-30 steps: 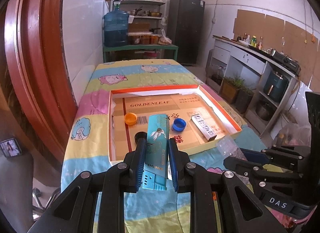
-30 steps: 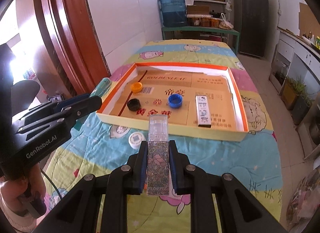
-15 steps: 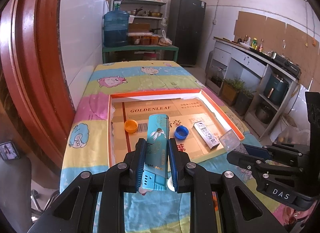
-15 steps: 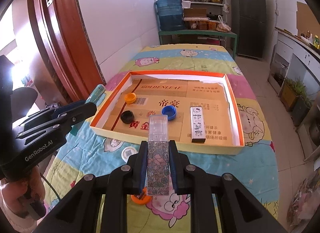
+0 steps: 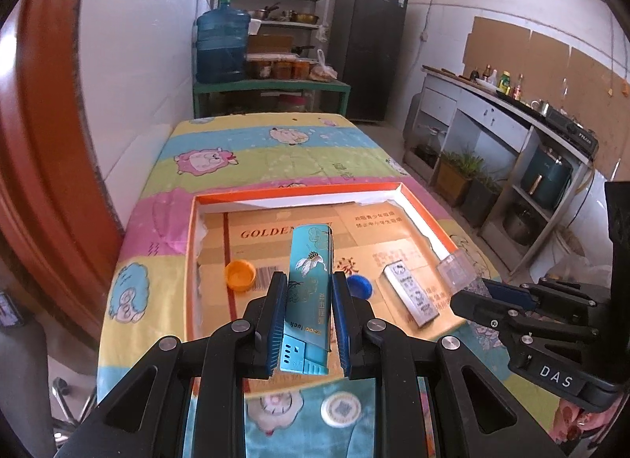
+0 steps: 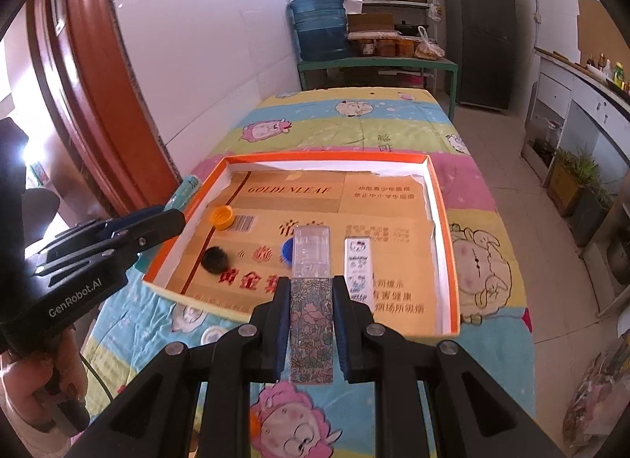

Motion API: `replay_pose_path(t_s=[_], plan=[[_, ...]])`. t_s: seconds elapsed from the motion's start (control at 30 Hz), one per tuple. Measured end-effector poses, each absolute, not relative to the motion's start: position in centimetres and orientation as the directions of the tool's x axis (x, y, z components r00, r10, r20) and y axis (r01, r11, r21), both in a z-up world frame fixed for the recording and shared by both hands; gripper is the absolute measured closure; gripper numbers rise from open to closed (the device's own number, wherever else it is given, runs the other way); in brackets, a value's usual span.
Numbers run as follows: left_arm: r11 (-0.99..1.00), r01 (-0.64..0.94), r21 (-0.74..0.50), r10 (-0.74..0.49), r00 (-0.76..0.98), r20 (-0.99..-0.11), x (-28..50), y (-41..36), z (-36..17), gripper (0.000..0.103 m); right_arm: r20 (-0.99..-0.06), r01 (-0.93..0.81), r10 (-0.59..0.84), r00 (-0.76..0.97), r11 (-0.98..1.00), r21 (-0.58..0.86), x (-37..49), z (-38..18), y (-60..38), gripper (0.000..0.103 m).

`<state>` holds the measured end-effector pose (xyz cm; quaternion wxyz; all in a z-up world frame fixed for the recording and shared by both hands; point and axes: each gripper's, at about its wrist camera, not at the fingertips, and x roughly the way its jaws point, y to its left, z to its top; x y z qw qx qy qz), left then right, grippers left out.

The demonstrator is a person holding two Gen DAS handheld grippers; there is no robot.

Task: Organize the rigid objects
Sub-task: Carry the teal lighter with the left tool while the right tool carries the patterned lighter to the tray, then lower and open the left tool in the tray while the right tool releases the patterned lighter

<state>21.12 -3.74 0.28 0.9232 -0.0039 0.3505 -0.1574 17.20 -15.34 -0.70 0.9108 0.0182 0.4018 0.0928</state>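
Observation:
My left gripper [image 5: 308, 292] is shut on a teal lighter [image 5: 309, 288] with a crane print, held above the near left part of the orange-rimmed cardboard tray [image 5: 299, 188]. My right gripper [image 6: 311, 296] is shut on a floral lighter with a clear top [image 6: 311, 300], held over the tray's near edge [image 6: 244, 310]. In the tray lie an orange cap [image 6: 221, 217], a black cap [image 6: 214, 259], a blue cap [image 5: 360, 286] and a white patterned lighter [image 6: 358, 265]. The right gripper also shows in the left wrist view [image 5: 464, 292].
The tray sits on a table with a cartoon-print cloth [image 6: 354, 119]. A white cap [image 5: 340, 410] lies on the cloth near the tray's front edge. A red door frame [image 6: 98, 103] and white wall run along the left. Shelves, a water jug and a fridge stand behind.
Both grippers have risen and drawn back a little from the tray, each still holding its lighter. The tray looks smaller and farther in both views.

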Motion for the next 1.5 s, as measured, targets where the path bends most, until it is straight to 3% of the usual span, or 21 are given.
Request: replay_pose_path(t_s=[0.63,1.5], plan=[[0.978,0.205,-0.045,-0.178,0.696,-0.696,27.8,-5.7,-2.2,0.08,-0.751,-0.117,0.144,0.644,0.989,0.09,25.5,-2.3,-18.1,0.083],[0.978,0.196,-0.072,-0.176,0.587,-0.79,33.6,-7.5,-5.8,0.08,-0.81,-0.074,0.115,0.576,0.993,0.089,31.4,-4.9,-19.3,0.083]])
